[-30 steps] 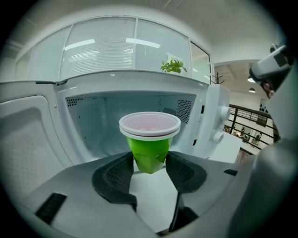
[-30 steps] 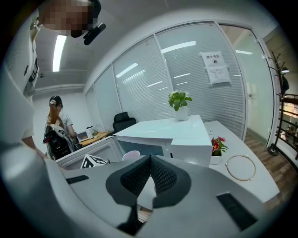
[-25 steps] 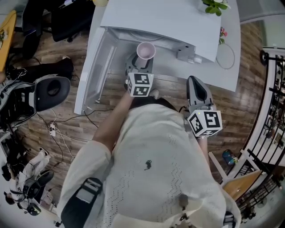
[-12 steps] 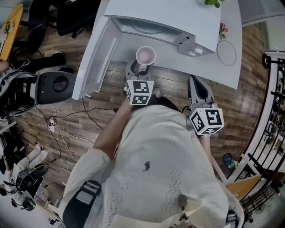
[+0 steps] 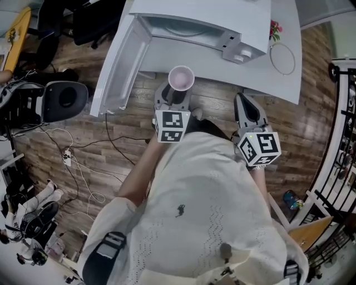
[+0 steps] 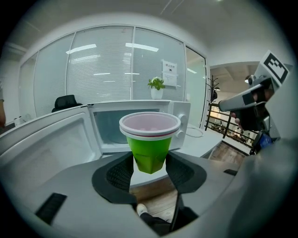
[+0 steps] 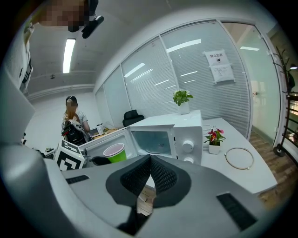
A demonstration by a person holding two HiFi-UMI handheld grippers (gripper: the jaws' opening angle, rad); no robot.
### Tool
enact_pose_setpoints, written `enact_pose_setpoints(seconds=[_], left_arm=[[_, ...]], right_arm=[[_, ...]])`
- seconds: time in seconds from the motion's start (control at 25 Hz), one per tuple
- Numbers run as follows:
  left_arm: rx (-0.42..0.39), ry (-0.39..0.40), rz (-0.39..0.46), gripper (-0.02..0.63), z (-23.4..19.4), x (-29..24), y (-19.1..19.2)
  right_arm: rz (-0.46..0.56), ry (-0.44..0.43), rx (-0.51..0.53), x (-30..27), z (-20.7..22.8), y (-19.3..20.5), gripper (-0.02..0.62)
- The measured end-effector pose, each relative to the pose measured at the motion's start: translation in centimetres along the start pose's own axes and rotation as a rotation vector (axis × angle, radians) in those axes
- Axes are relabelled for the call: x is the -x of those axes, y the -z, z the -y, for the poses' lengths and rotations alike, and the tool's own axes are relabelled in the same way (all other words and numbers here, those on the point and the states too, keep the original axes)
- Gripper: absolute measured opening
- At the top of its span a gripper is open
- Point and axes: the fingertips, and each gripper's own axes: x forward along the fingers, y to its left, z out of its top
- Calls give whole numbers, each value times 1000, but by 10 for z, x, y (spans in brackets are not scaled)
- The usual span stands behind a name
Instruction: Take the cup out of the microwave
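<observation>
two jaws of the left gripper point(image 6: 150, 168) clamp the green cup point(image 6: 150, 145) by its lower body, upright, outside the open microwave point(image 5: 200, 16) at the bench point(image 5: 278, 83) front edge. the right gripper point(image 7: 149, 173) is clenched on nothing. removal looks done; next comes a level carry to bare bench, then release.
</observation>
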Motion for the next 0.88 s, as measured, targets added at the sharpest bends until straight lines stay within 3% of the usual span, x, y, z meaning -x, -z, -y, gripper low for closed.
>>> enact_pose_setpoints(seconds=[0.88], left_arm=[[-8,-3,39,238,7,58,-29]], right_arm=[[29,-40,47,3,-30,-14,9]])
